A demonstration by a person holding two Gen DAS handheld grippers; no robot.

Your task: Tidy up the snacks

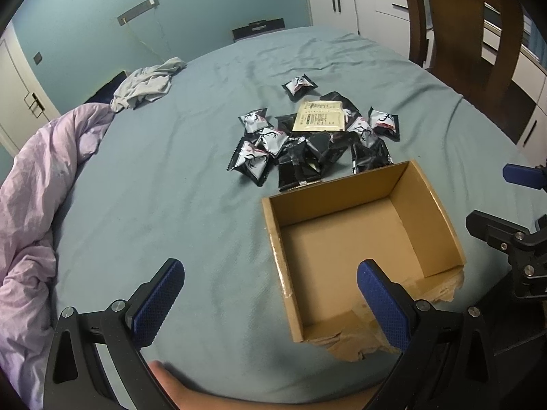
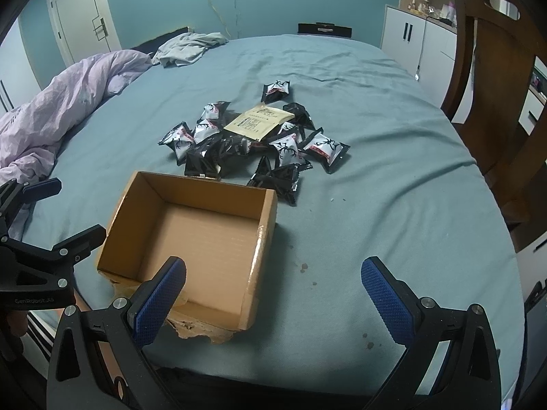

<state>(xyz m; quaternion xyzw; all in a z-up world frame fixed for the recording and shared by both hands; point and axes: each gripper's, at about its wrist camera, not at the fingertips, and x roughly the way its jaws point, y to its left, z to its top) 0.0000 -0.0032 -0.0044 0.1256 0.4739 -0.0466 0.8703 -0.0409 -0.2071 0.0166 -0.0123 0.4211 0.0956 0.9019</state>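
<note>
A pile of small black-and-white snack packets lies on the bed, with a beige flat packet on top; the pile also shows in the right wrist view. An open, empty cardboard box with a torn near edge sits in front of the pile and shows in the right wrist view too. My left gripper is open and empty, near the box's left front corner. My right gripper is open and empty, near the box's right front corner.
The bed has a blue-grey sheet. A crumpled lilac duvet lies at the left, a grey garment at the far left. A wooden chair stands at the right. White cabinets stand behind.
</note>
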